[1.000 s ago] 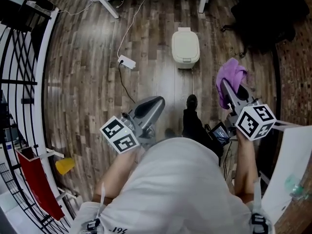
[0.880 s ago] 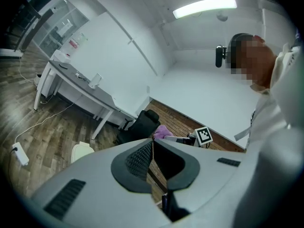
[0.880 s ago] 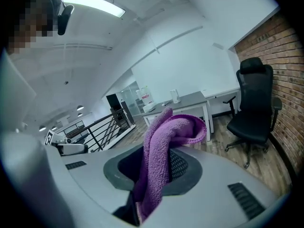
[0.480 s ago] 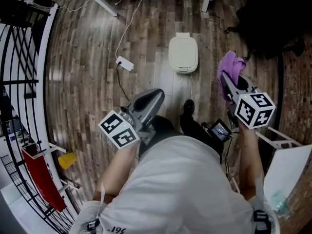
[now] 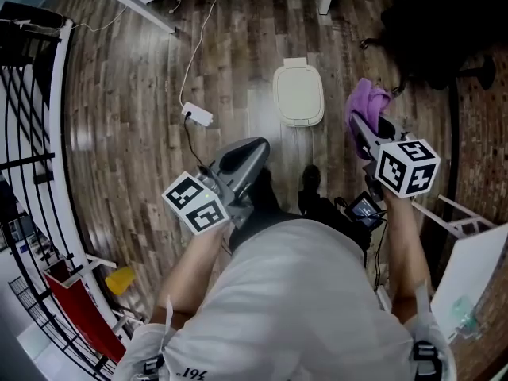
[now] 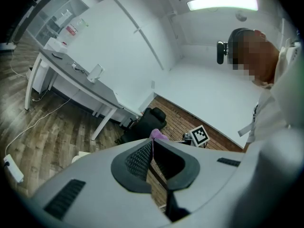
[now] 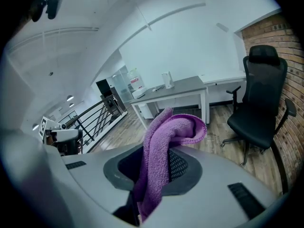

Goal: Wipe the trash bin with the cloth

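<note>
On the wooden floor, a little ahead of the standing person, is the trash bin. It is a small cream-coloured one with its lid down. Nothing touches it, and both tools are held in the air, well apart from it. A white power strip with its cable lies on the floor to the left of the bin, not against it.

The right gripper pinches the purple cloth. Its own view shows the cloth caught between the two dark pads, with one folded end standing up above the tips and the other end hanging down. From above, the cloth is to the right of the bin and higher than it. The left gripper is pressed together with nothing between its pads, and it points roughly toward the bin from the near left.

I judge that wiping has not started. The cloth is already picked up, and the step in hand is bringing it to the bin. The next move probably asks the person to bend or lower the right arm so that the loose fold of cloth comes flat on the lid or the side. The bin looks light and could slide on the smooth boards, so the empty left tool may need to steady it.
</note>
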A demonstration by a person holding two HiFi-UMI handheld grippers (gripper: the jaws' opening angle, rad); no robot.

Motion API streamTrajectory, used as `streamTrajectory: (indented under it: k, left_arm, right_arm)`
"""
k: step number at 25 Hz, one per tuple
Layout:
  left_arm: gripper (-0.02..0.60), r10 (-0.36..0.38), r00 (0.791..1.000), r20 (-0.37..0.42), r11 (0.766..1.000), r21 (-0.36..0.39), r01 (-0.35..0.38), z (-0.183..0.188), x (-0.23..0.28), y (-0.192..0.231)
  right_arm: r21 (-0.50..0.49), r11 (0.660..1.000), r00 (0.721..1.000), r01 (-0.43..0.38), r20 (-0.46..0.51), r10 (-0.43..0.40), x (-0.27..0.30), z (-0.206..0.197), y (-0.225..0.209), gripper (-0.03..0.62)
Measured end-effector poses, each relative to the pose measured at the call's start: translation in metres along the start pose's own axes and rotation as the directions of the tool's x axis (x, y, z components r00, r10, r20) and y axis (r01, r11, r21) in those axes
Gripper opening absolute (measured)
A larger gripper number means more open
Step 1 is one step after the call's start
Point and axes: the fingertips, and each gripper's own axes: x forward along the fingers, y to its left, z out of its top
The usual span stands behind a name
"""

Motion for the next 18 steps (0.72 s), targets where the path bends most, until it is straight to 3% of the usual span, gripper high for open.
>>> streamTrajectory:
  k: [6, 11, 14, 18]
  left_arm:
    - [0.009, -0.035, 0.997, -0.069, 0.999, 0.018, 0.036, 0.033, -0.018, 0.062]
    - [0.009, -0.05, 0.99, -0.13, 0.998, 0.018, 0.053, 0.032, -0.018, 0.11]
    - [0.009, -0.033, 0.99, -0.136, 0.999, 0.021, 0.036, 0.023, -0.006, 0.132]
    - [0.009, 0.037, 0.992, -0.118, 0.999, -0.001, -0.037, 0.002, 0.017, 0.16]
  right_arm:
    - [0.053, 0.999, 1.0, 0.013, -0.024, -0.012, 0.058, 0.009, 0.035, 0.081]
    - [-0.002, 1.0, 0.996, 0.018, -0.09, -0.018, 0.11, 0.005, 0.047, 0.081]
    - [-0.014, 1.0, 0.99, -0.01, -0.14, 0.008, 0.142, -0.005, 0.04, 0.081]
    - [-0.007, 0.997, 0.977, -0.077, -0.2, 0.074, 0.183, -0.023, 0.022, 0.081]
